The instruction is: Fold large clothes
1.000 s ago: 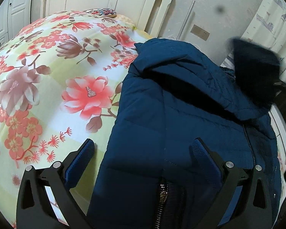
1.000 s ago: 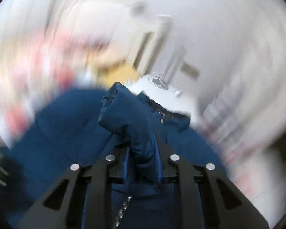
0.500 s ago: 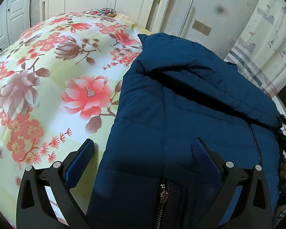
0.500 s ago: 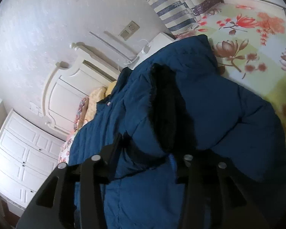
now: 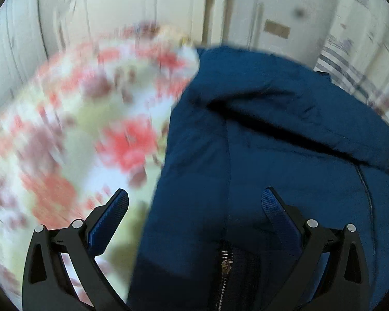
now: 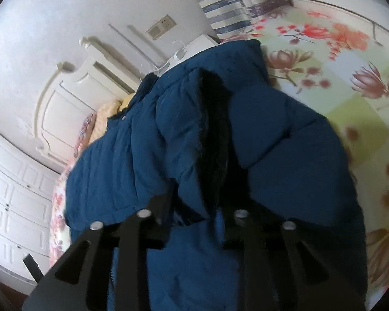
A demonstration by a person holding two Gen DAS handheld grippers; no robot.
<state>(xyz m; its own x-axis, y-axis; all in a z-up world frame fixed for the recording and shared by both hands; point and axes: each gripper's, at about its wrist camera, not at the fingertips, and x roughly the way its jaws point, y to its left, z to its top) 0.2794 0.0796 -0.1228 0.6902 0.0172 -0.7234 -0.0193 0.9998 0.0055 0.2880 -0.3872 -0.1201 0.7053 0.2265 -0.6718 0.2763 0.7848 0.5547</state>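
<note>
One blue jacket [image 5: 272,140] (zipped), one floral bedspread [image 6: 350,77], two grippers.

In the left wrist view the jacket [image 5: 272,140] lies on the bed [image 5: 64,142], filling the right half of the frame, with the bedcover to its left. The headboard [image 5: 147,18] stands behind, at top centre. The left hand-held gripper [image 5: 194,199] sits low, its fingers straddling the jacket's left edge. In the right wrist view the right hand-held gripper [image 6: 194,207] sits at bottom centre, a jacket fold between its fingers.

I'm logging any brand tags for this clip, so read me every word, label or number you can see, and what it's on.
None can be read.
The blue jacket shows no label or logo.
Its zipper pull is too small to show any marking.
The wall plate shows no print.
</note>
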